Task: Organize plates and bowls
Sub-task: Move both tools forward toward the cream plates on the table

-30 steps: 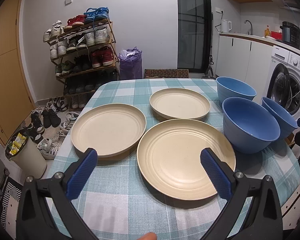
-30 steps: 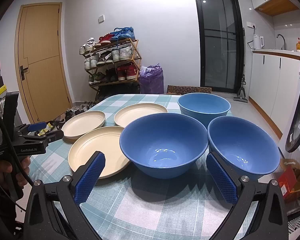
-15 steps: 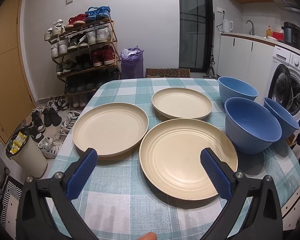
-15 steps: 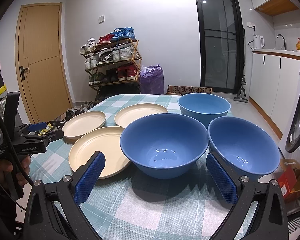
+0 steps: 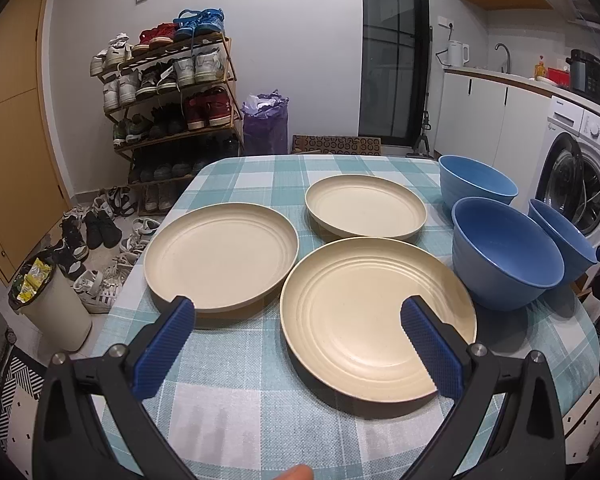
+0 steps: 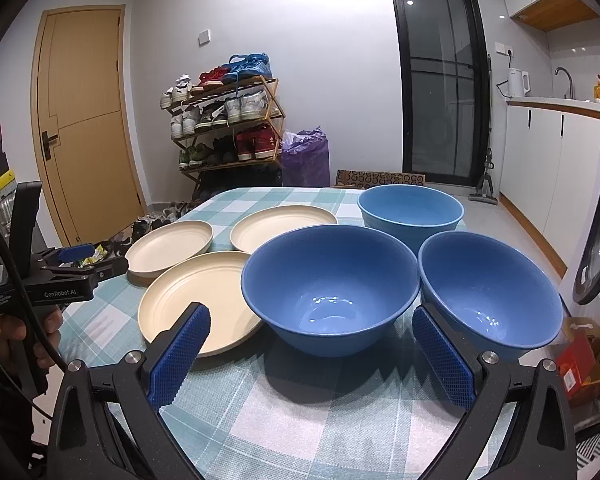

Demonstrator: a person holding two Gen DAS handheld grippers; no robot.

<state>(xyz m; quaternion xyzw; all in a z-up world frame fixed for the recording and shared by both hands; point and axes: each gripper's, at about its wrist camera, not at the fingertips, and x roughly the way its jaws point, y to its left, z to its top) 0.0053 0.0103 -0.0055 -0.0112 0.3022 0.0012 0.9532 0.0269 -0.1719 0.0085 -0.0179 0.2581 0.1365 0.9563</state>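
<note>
Six pieces sit loose on the checked table (image 5: 236,400), none stacked yet. From your left gripper (image 5: 296,336), jaws spread wide and holding nothing, the left plate (image 5: 220,254) lies at eleven o'clock, the near plate (image 5: 376,316) at one o'clock with its rim passing under the right finger, and the far plate (image 5: 365,211) at twelve beyond them.

Your right gripper (image 6: 308,352) is equally wide and empty, with the middle bowl (image 6: 330,288) at twelve o'clock, the right bowl (image 6: 488,292) at two, and the far bowl (image 6: 410,210) behind both.

Watch the plate rims: they look thin and low, so a pinch could slide off, or shove the near plate into the left one, which it nearly touches. The right bowl sits close to the table's edge; a nudge could tip it off.

From the left camera that bowl is cut off at three o'clock, and the table's near edge is hidden behind both grippers.
</note>
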